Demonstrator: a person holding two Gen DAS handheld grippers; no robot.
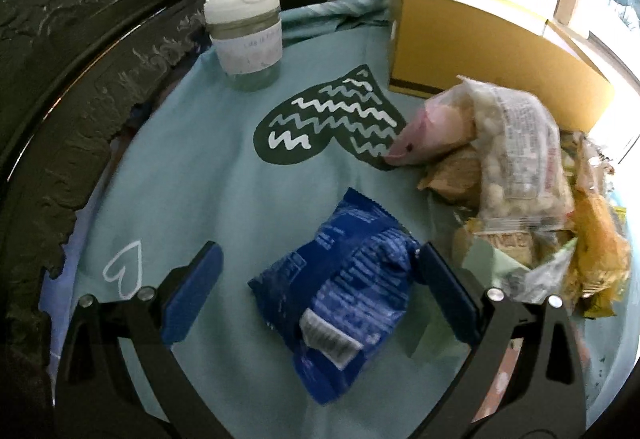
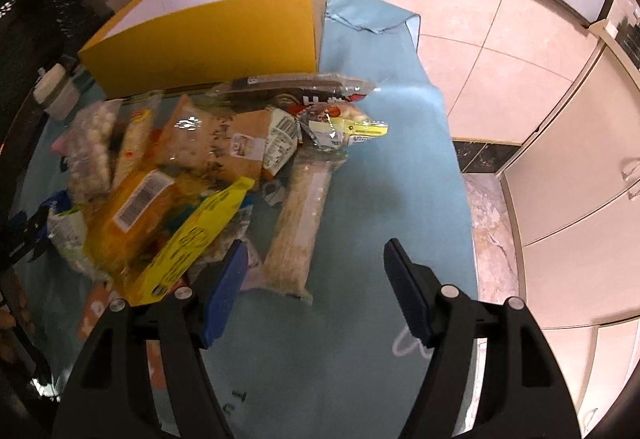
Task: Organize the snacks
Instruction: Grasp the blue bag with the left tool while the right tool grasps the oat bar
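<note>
my left gripper (image 1: 316, 279) is spread apart around the blue snack packet (image 1: 340, 303) mid-table, not clamped; my right gripper (image 2: 314, 275) is apart, empty, beside the snack pile (image 2: 192, 175) near the yellow box (image 2: 208, 39).

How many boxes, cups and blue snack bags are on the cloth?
Yellow box: 1
Cup with a lid: 1
Blue snack bag: 1
Total: 3

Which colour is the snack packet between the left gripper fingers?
Dark blue with white print, seen best in the left wrist view.
</note>
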